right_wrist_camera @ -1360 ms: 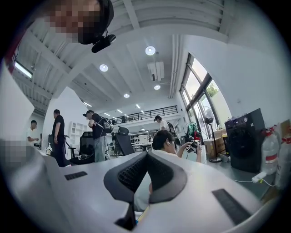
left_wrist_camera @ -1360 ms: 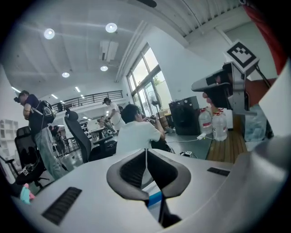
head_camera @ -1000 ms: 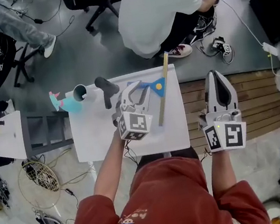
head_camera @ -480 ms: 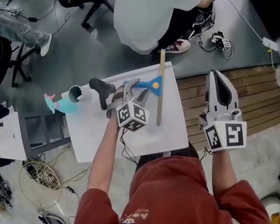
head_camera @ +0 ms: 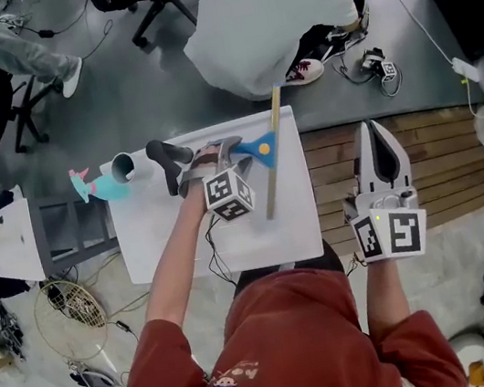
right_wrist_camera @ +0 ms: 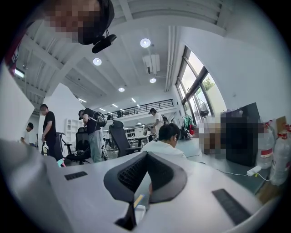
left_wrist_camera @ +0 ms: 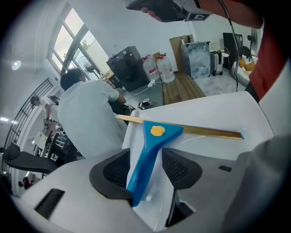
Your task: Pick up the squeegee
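Observation:
The squeegee [head_camera: 262, 146] lies on the white table [head_camera: 175, 237] near its far right side: a blue handle with a yellow dot and a long golden blade strip. My left gripper [head_camera: 221, 152] reaches down over it. In the left gripper view the blue handle [left_wrist_camera: 150, 150] runs between the two dark pads [left_wrist_camera: 182, 166], and gaps show on both sides. The left gripper [left_wrist_camera: 148, 159] is open, and its jaws have just been opening. My right gripper [head_camera: 373, 132] hangs off the table's right side with its pads [right_wrist_camera: 132, 170] together and nothing in them.
A black-handled tool [head_camera: 165, 160] and a teal and white cup-like thing [head_camera: 114, 178] lie at the table's far left. A person in a white shirt [head_camera: 266, 17] sits just beyond the table. Wooden planking [head_camera: 459, 159] is at the right, a grey shelf [head_camera: 72, 227] at the left.
My left gripper has dropped toward the table, rolled, and spread its jaws; the squeegee's blue handle now lies between them. The right gripper has hardly shifted.

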The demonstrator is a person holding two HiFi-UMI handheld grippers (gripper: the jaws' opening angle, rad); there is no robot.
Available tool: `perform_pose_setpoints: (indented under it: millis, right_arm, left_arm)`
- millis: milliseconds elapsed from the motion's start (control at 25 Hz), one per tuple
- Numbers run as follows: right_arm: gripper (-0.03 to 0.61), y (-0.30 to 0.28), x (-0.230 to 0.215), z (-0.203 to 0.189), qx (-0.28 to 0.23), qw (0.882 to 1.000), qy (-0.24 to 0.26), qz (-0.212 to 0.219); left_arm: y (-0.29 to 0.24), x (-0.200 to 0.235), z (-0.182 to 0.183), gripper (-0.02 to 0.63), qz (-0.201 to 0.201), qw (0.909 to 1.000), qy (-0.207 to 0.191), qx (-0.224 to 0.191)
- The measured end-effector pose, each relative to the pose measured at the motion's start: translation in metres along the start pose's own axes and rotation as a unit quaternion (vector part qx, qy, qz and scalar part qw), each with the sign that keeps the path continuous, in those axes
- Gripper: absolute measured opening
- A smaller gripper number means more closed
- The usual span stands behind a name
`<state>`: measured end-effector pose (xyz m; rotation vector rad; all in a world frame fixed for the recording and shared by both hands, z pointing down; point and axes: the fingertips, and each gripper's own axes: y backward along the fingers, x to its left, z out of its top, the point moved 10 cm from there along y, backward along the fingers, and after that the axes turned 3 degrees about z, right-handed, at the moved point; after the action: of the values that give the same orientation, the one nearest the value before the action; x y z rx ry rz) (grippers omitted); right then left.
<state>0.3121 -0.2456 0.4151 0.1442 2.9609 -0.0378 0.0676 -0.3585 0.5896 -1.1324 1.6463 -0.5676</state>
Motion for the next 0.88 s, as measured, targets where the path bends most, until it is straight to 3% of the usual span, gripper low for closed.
perform_pose_setpoints:
  millis: [440,880]
  right_arm:
    - [0.006,-0.006,-0.006,-0.005,0.006,1.000,-0.002,0.001]
    - [0.006,-0.005,-0.004,-0.005,0.008,1.000,0.001,-0.001]
  left_arm:
    - [-0.015,-0.002,0.003,0.229,-0.019,0.9948,-0.097,0.025]
    - [-0.024,-0.002,0.003,0.155,-0.044,0.9914,-0.119,0.033]
